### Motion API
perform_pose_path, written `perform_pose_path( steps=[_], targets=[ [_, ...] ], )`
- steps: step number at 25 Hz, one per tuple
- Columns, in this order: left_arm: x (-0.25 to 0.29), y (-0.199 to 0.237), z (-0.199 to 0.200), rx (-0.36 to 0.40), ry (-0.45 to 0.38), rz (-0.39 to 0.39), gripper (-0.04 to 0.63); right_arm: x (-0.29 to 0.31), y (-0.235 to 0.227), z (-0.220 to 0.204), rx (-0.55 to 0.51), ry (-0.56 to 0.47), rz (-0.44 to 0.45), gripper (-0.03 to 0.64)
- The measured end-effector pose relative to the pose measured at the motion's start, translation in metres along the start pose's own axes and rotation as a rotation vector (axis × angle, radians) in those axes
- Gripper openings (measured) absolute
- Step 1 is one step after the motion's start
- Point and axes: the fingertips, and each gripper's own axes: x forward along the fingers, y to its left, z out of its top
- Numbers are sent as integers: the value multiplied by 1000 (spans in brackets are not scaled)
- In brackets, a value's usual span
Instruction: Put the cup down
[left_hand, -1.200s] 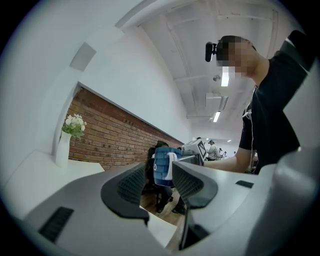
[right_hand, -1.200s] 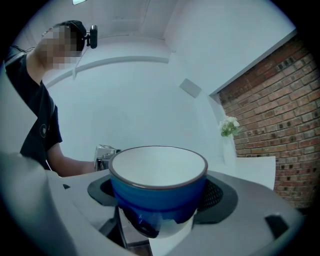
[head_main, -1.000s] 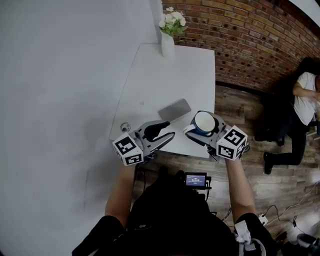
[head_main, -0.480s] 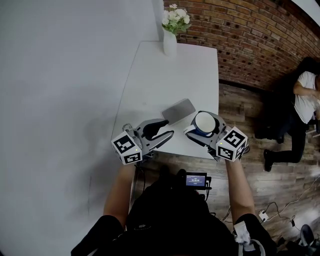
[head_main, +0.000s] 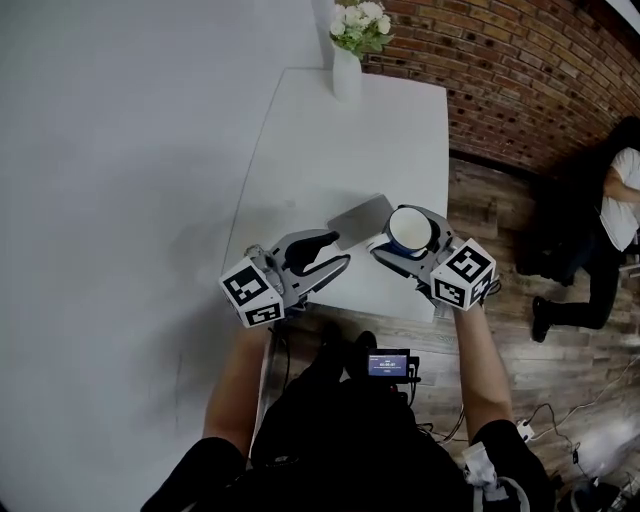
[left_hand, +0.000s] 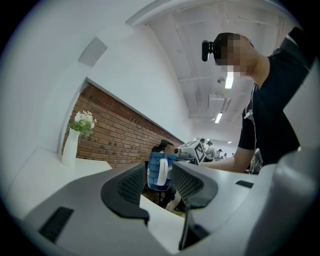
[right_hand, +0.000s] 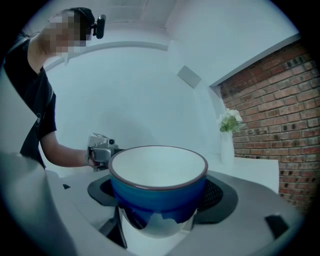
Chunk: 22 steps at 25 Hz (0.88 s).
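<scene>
one outstretched right tool (head_main: 398, 244) clamps cup (head_main: 411, 229) upright

The person wears a black short-sleeved shirt (head_main: 330, 440). The left tongs (head_main: 338, 252) and right tongs (head_main: 404, 236) have grey bodies and black ribbed pads (left_hand: 131, 184) (each also carries a white cube (head_main: 252, 293) printed with black square markers).
</scene>
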Motion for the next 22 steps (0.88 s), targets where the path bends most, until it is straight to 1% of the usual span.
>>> perform_pose_path(
  steps=[4,8,14,19,22],
  targets=[
    [0,15,-8,-5,1,11,161,21,-23,-12,-19,22,-7,416],
    [-1,16,-13,-15,19,35,161,33,-34,-24,-35,50,0,416],
    [-1,30,-22,-60,-13,51,161,57,-63,-61,-25,83,-15,416],
    [1,34,-25,-76,-5,71,161,65,-77,-81,-8,97,-21,416],
    [2,39,-30,-91,-3,81,161,72,-82,-93,-24,114,-24,416]
  ],
)
